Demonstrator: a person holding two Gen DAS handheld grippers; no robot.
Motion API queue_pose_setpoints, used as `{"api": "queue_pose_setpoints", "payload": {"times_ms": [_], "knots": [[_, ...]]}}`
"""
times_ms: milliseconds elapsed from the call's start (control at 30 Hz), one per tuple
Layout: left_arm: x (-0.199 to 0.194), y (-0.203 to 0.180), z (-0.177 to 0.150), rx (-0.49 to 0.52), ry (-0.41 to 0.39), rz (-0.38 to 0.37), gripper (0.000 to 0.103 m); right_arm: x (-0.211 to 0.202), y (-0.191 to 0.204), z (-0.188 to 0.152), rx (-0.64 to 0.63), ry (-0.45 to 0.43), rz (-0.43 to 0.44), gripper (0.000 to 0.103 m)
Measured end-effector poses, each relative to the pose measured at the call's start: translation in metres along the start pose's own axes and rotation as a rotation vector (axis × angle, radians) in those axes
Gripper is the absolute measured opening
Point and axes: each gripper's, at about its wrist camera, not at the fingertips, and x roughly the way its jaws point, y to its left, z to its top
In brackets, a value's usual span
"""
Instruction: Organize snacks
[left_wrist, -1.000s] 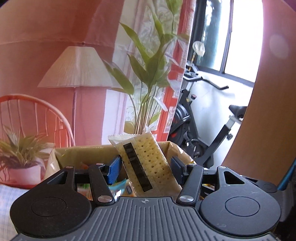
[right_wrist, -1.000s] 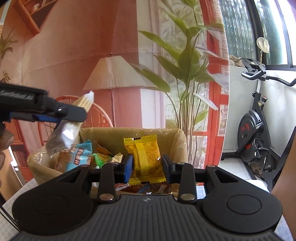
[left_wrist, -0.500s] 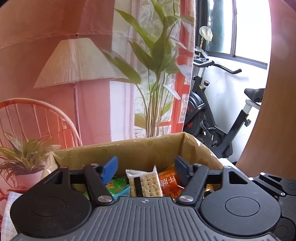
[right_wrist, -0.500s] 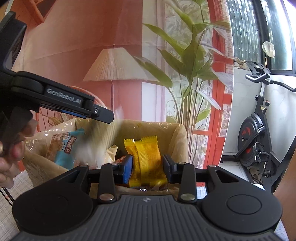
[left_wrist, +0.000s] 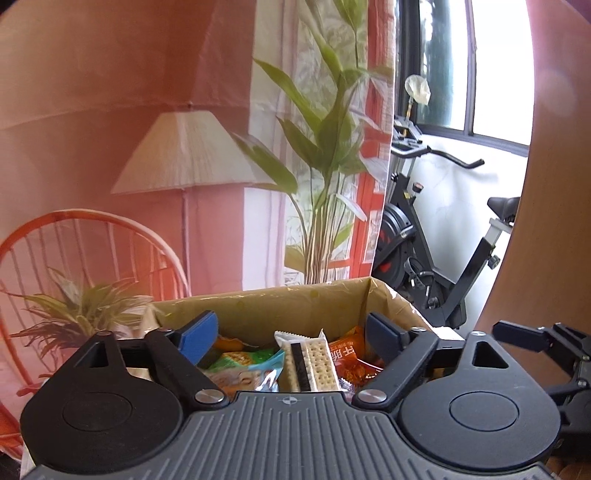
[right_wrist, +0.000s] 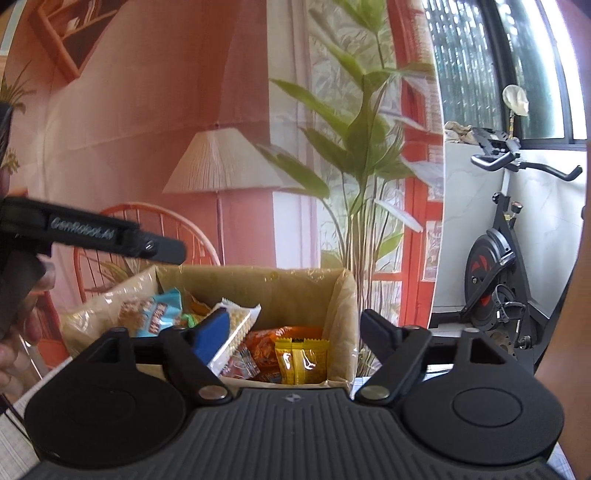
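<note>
Both tools are spreading apart, empty — the left tool (left_wrist: 290, 334) above the cracker pack (left_wrist: 308, 363), the right tool (right_wrist: 293, 328) above the yellow packet (right_wrist: 301, 360) in the box (right_wrist: 258, 286).

The brown cardboard box (right_wrist: 306, 288) looks matt, lined with crinkled glossy clear film. The yellow snack packet (right_wrist: 301, 360) and clear cracker wrapper (left_wrist: 312, 363) are shiny plastic.

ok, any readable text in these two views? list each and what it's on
"GenRobot.AI": white lettering, slightly blurred, on the black arm of the left tongs.
Orange snack packet in the brown cardboard box: large white characters, cut off, unreadable.
Light blue snack packet: print too blurred.
</note>
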Motion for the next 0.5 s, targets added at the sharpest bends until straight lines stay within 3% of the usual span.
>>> {"api": "queue_pose_setpoints", "payload": {"times_ms": [167,500], "knots": [[-0.038,0.008,-0.003,-0.042,-0.020,0.042,0.094,-0.030,0.010,0.010,0.018,-0.029,0.002,0.103],[-0.118,0.009,-0.019,-0.039,-0.068,0.178,0.095,-0.099,0.041,0.018,0.053,-0.061,0.007,0.103]]}}
